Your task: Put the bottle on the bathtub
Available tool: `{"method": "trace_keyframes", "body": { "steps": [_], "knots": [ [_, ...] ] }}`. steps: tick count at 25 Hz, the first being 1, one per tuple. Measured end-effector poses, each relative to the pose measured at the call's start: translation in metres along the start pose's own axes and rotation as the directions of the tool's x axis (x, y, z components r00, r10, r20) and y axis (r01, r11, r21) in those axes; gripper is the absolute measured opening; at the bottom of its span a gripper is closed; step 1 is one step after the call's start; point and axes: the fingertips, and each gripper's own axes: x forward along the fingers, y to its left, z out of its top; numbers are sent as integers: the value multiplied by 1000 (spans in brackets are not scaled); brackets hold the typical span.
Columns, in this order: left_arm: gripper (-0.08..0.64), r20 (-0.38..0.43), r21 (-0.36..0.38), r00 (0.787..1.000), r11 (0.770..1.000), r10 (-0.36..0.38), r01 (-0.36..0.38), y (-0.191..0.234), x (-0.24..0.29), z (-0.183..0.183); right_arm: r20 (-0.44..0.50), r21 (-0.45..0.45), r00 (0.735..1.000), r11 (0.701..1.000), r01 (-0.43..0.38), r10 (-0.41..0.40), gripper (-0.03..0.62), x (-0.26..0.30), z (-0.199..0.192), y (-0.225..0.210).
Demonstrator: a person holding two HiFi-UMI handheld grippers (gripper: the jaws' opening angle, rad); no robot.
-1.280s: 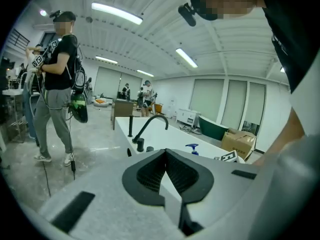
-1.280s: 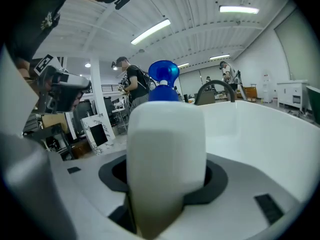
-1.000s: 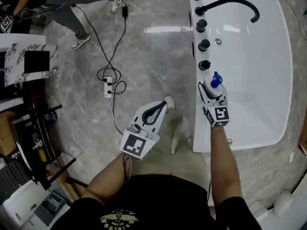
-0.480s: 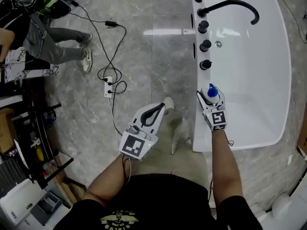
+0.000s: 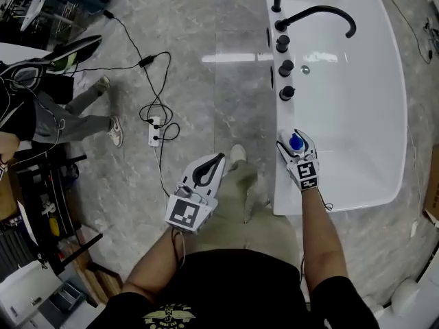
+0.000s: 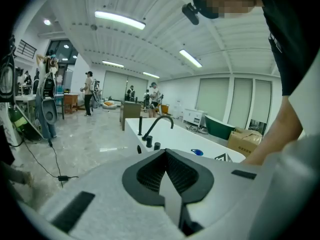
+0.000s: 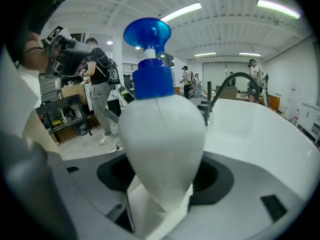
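A white bottle [image 7: 162, 149] with a blue pump cap [image 5: 295, 142] sits upright between the jaws of my right gripper [image 5: 295, 145], which is shut on it. That gripper hovers over the left rim of the white bathtub [image 5: 281, 177], below the black knobs [image 5: 286, 92]. My left gripper [image 5: 208, 171] hangs over the grey marble floor left of the tub, shut with nothing in it; in the left gripper view its jaws [image 6: 167, 179] meet. The bathtub [image 6: 175, 141] and the blue cap [image 6: 197, 152] show beyond them.
A black curved faucet [image 5: 317, 14] and three black knobs line the tub's left rim. A power strip [image 5: 155, 130] with black cables lies on the floor. A person's legs [image 5: 86, 115] stand at the left beside a rack [image 5: 41, 211]. My own feet [image 5: 238, 157] stand beside the tub.
My right gripper with the bottle has drifted slightly left, from over the tub's inside toward its rim. The person at the left has walked further down. My left gripper barely moved.
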Motion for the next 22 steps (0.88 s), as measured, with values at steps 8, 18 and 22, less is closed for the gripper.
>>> {"method": "trace_keyframes", "body": {
  "steps": [8, 18, 22],
  "knots": [
    [9, 3, 12, 999, 999, 51, -51, -1, -28, 15, -56, 16, 998, 1000, -5, 6, 270, -11, -8, -1],
    [9, 25, 39, 998, 997, 60, -61, -13, -53, 37, -167, 74, 986, 997, 39, -26, 278, -70, -40, -5],
    [9, 93, 61, 996, 998, 15, -20, -35, -50, 61, -80, 103, 990, 987, 127, -119, 278, -133, -19, -14]
  ]
}}
